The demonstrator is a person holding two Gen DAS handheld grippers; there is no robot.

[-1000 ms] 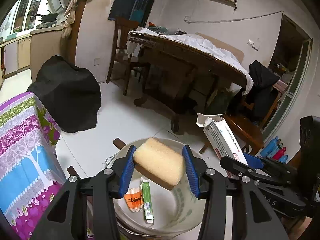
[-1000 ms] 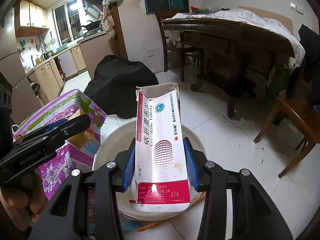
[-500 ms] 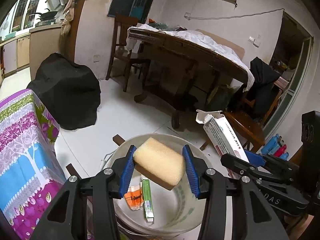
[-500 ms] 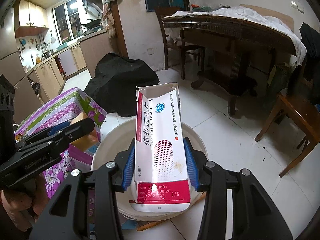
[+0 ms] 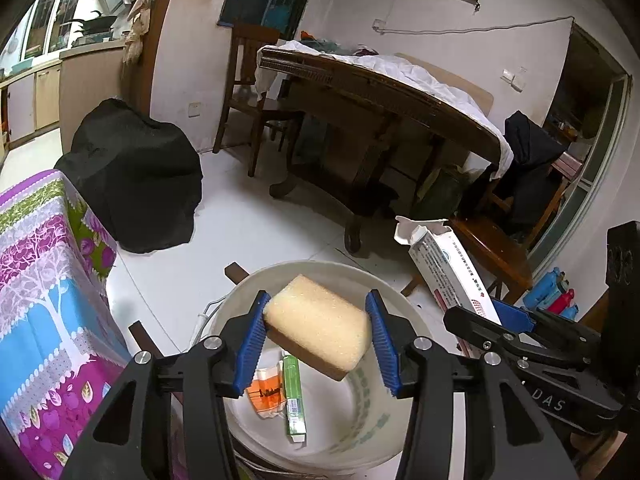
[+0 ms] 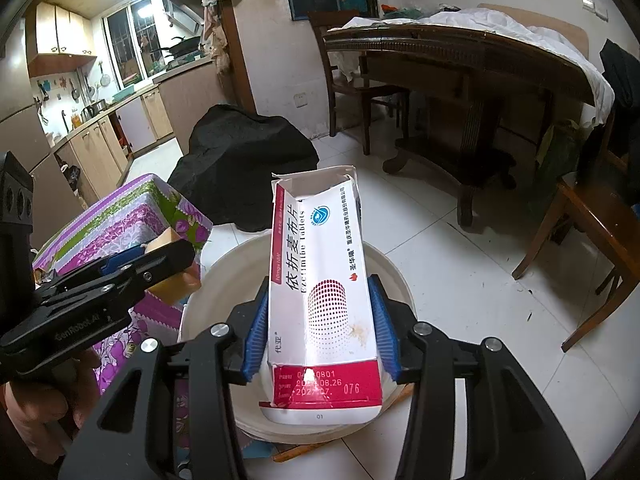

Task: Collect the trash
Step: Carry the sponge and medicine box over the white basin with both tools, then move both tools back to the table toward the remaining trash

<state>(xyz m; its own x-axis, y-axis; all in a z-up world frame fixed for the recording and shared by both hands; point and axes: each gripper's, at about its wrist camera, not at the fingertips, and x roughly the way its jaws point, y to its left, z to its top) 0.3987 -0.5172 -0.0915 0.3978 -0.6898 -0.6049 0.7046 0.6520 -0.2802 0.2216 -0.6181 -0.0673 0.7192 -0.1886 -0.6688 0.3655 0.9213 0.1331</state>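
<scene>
Left wrist view: the left gripper (image 5: 318, 338) clamps a yellow sponge (image 5: 318, 332) above a white bucket (image 5: 360, 432) that already holds an orange wrapper (image 5: 266, 394) and green box (image 5: 294, 396).

Right wrist view: the right gripper (image 6: 320, 328), jaws opening, has its pads against a medicine carton (image 6: 320, 292) over the bucket; both items remain undropped.

Sponge (image 5: 318, 326) and carton (image 6: 324, 304) above bucket (image 5: 340, 276) holding wrappers (image 5: 280, 390).
</scene>
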